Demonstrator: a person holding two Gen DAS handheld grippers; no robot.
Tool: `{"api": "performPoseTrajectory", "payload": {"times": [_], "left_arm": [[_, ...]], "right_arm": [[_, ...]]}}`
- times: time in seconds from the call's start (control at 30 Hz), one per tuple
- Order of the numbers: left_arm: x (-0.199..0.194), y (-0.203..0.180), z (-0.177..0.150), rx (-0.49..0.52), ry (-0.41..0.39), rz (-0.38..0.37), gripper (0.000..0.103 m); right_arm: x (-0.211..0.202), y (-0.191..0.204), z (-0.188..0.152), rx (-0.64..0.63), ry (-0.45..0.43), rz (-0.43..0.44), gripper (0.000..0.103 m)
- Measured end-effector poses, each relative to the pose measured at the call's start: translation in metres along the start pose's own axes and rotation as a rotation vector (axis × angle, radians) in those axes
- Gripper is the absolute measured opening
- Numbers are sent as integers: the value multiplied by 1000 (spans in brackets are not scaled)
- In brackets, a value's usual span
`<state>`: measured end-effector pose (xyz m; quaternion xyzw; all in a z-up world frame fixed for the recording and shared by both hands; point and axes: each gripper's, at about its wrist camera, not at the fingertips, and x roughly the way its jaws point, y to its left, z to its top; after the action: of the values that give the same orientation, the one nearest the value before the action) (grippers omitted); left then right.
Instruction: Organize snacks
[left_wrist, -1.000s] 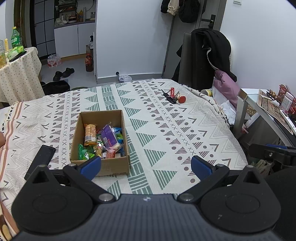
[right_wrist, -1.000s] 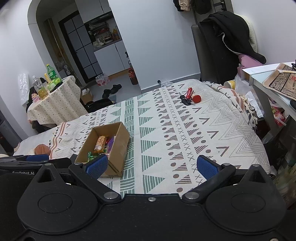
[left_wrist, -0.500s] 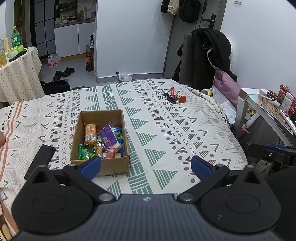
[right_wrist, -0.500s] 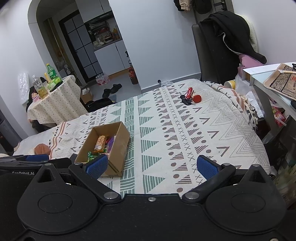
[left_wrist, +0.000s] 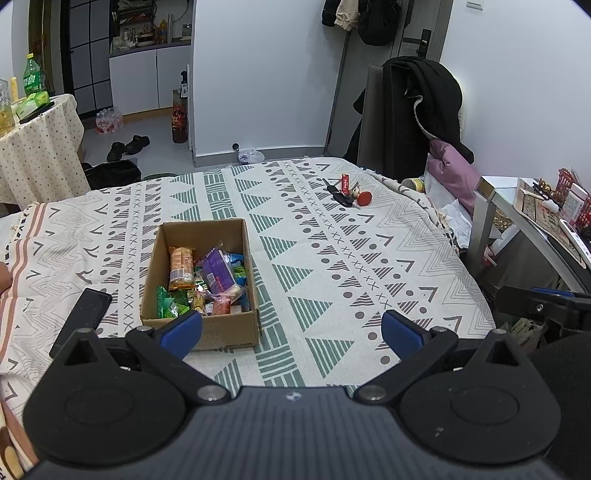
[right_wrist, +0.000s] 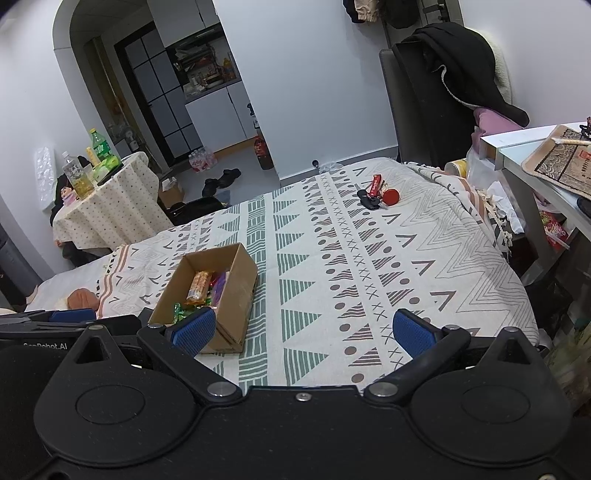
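Snacks (left_wrist: 201, 282) heaped in open cardboard box (left_wrist: 201, 280), resting on patterned bedspread (left_wrist: 332, 266) toward its near left part, short of the near edge. Among them: orange packet (left_wrist: 181, 267) lying lengthwise along the box's left side, purple packet (left_wrist: 218, 269) tilted at centre, green wrappers (left_wrist: 168, 304) in the near left corner, blue wrappers (left_wrist: 238, 267) against the right wall. Print on the packets too small to read.

Black phone (left_wrist: 83, 314) flat on the bedspread just left of the box, apart from it. Bunch of keys (left_wrist: 347, 194) with red strap and round red fob lying near the far right corner of the bedspread, well apart from the box; white lettering on the strap not legible.

Left gripper (left_wrist: 291, 330) hovering above the near edge of the bedspread, blue pads spread wide, nothing between them; left pad overlapping the box's near wall in view, contact not determinable. Right gripper (right_wrist: 306, 330) likewise spread wide and empty, above the near edge, box at its left pad. "SenRobot.AI" partly readable in grey on the black housing (right_wrist: 44, 345) at the left edge of the right wrist view.

Green-labelled bottle (right_wrist: 98, 142) on the dotted side table (right_wrist: 110, 206) beyond the far left corner; label text unreadable.
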<state>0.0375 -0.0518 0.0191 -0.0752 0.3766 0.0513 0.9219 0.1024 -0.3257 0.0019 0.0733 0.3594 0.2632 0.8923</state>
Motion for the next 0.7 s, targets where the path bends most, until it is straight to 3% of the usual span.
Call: {"api": "performPoseTrajectory", "payload": {"times": [0.7], "left_arm": [[-2,-2,2,-2,-2,3,103]], "right_arm": [[-2,-4,3,0,0,-6,103]]}}
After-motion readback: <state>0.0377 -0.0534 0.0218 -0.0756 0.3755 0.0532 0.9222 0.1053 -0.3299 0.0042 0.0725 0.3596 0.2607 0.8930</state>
